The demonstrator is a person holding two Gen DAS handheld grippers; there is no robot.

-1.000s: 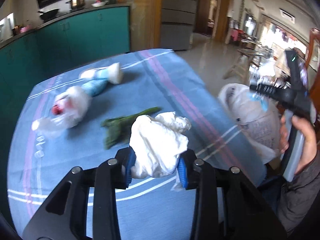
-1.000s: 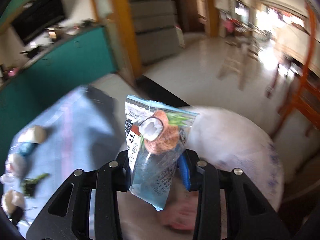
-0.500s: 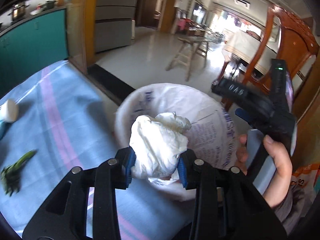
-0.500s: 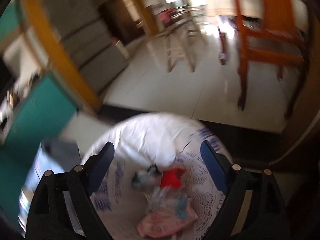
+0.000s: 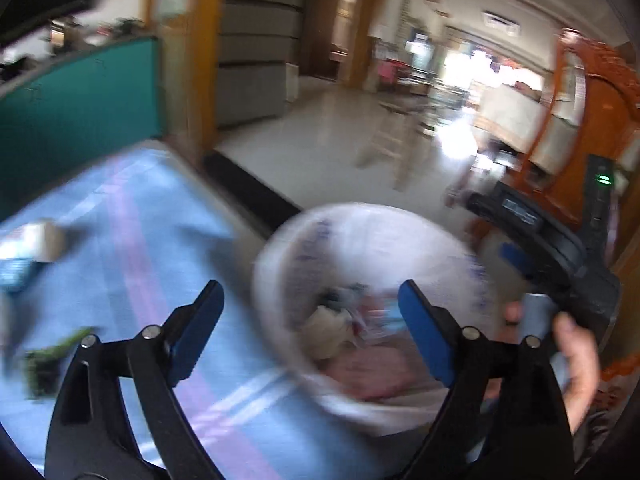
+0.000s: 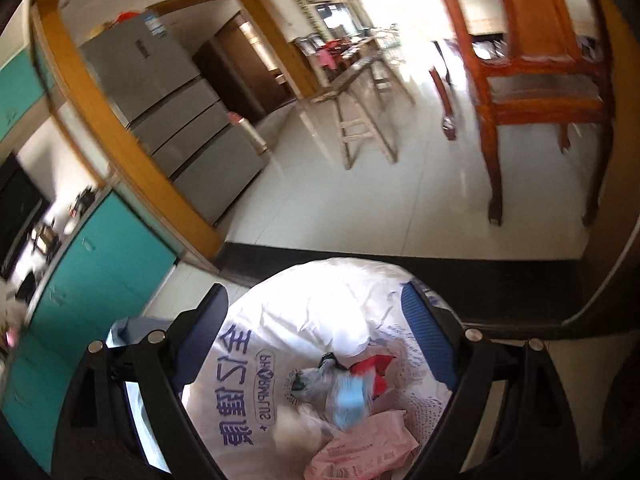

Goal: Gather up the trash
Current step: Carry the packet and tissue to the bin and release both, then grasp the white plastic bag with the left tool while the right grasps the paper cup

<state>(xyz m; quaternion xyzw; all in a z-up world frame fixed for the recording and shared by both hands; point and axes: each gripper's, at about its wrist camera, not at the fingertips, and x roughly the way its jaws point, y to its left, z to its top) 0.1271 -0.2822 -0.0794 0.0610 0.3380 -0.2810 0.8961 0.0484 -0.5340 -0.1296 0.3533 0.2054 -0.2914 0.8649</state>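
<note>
A white printed trash bag (image 5: 360,220) hangs open at the right edge of the blue-clothed table (image 5: 140,240). My left gripper (image 5: 308,286) hovers over its mouth, jaws opening, nothing between them. The crumpled white tissue (image 5: 326,328) lies inside the bag. My right gripper (image 6: 314,294) stands open above the same bag (image 6: 312,312) and is empty. Below it lie a blue wrapper (image 6: 348,400), a red wrapper (image 6: 372,368) and a pink packet (image 6: 360,448). In the left wrist view a hand (image 5: 576,360) holds the right gripper (image 5: 532,236) beside the bag.
A green leafy scrap (image 5: 52,356) and a white-and-blue wrapper (image 5: 36,248) lie on the cloth at the left. Teal cabinets (image 6: 80,280) and a grey fridge (image 6: 172,92) stand behind. A wooden chair (image 6: 536,80) and a stool (image 6: 360,120) stand on the tiled floor.
The left gripper swung from the table to the bag, opened, and the white tissue dropped in. The right gripper let the coconut snack packet fall into the bag and stayed wide.
</note>
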